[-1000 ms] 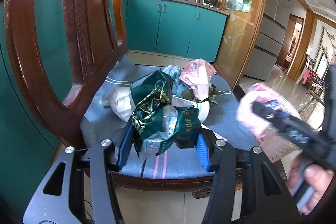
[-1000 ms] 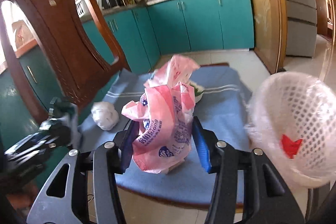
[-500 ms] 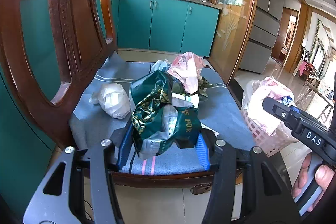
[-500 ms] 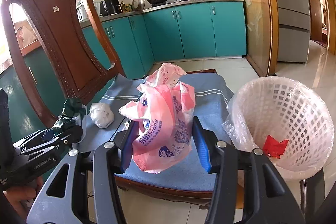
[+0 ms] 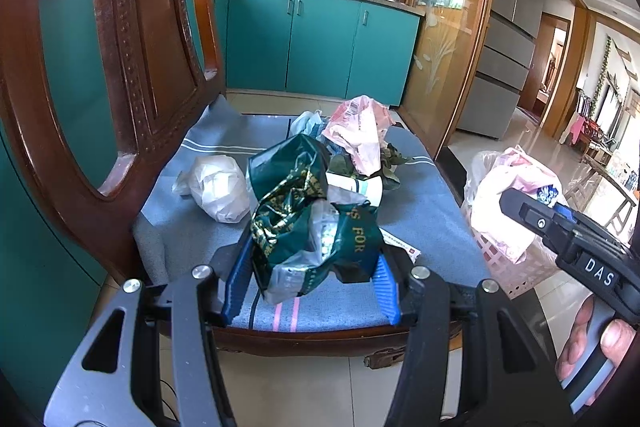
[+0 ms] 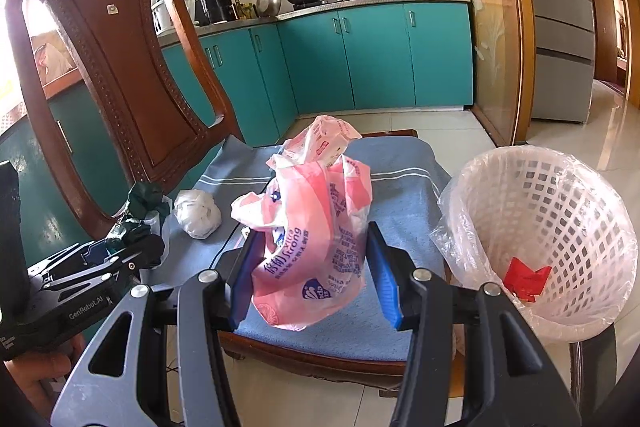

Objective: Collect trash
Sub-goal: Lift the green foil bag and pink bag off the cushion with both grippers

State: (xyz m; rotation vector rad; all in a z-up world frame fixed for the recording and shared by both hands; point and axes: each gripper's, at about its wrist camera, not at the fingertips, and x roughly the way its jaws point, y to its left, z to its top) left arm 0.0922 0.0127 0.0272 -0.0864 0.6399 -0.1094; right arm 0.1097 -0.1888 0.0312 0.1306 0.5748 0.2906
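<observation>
Your left gripper (image 5: 310,263) is clamped on the crumpled dark-green plastic bag with gold lettering (image 5: 312,223), low in the centre of its frame, over the front edge of the blue cushion on the wooden chair (image 5: 420,211). Your right gripper (image 6: 312,271) pinches the pink printed plastic bag (image 6: 312,239) at mid-frame, level and pointing forward. The white lattice waste basket with a clear liner (image 6: 560,227) stands at the lower right, just beside the chair. A knotted white plastic bag (image 6: 199,213) lies on the cushion, left of centre.
</observation>
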